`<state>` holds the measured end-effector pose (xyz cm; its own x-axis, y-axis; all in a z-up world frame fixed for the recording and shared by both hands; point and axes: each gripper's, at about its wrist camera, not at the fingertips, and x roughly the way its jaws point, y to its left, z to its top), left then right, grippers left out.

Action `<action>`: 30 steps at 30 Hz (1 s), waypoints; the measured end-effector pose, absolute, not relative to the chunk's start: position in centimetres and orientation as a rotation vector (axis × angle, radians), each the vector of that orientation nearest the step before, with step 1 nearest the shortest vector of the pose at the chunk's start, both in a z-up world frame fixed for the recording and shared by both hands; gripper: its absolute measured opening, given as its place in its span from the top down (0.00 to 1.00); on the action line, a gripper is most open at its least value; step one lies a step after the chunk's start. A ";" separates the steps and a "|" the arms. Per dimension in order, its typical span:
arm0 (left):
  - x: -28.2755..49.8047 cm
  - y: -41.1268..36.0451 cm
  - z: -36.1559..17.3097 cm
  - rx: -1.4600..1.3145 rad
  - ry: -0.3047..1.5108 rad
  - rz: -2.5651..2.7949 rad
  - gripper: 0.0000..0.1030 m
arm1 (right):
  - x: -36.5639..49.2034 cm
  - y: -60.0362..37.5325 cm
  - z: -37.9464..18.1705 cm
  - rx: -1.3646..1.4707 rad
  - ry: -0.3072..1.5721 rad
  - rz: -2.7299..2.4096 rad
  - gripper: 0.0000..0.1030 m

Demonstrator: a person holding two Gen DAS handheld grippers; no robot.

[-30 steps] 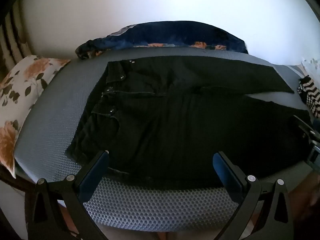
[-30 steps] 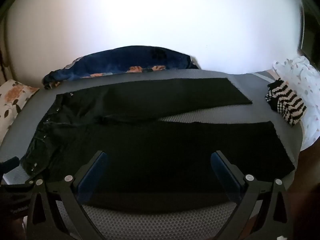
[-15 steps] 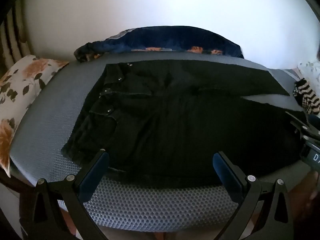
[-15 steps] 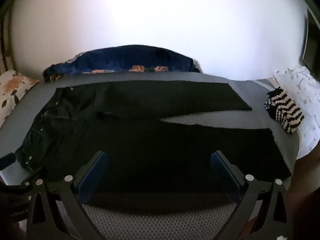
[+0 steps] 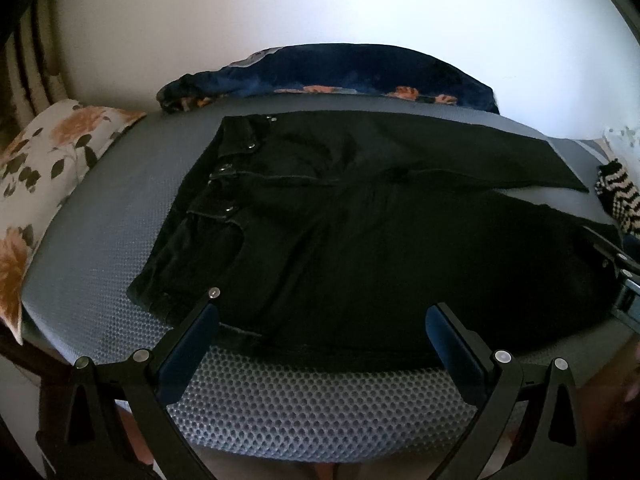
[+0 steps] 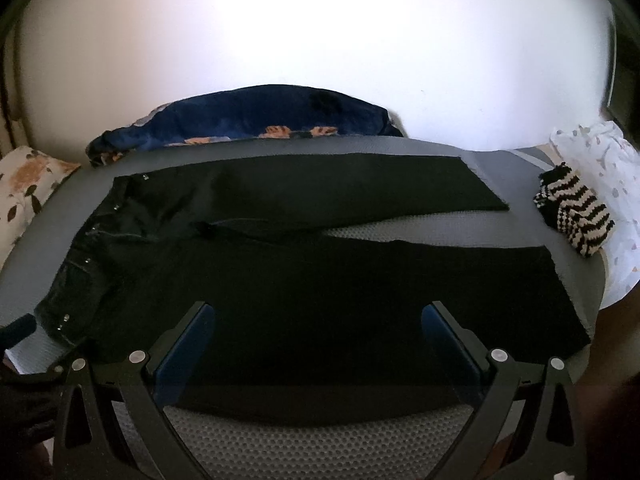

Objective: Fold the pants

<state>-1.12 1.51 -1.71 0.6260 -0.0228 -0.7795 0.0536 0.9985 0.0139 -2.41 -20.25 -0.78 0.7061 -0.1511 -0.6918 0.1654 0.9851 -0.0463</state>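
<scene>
Black pants [image 5: 360, 220] lie flat on the gray mesh mattress [image 5: 312, 404], waistband ahead of the left gripper [image 5: 320, 320] and both legs running off to its right, slightly apart at the hems. The right gripper [image 6: 316, 320] hovers over the near leg, and both grippers are spread wide, holding nothing. Beyond the pants sits a blue blanket [image 6: 256, 116] (a striped knit piece [image 6: 576, 216] lies far right).

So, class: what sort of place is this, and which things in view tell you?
Most likely a bedroom. The black pants lie spread on a grey mesh-covered mattress, with a floral pillow at one end and a navy blanket bunched against the wall.
</scene>
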 end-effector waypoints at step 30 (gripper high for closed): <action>-1.2 2.1 -1.9 0.014 0.914 -0.013 0.00 | -2.4 -21.4 -1.1 0.045 0.781 -0.206 0.01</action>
<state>-1.23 2.14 -1.94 0.6102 -0.0047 -0.7922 0.0170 0.9998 0.0071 -2.39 -21.40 -1.06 0.6912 -0.1672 -0.7031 0.2008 0.9790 -0.0355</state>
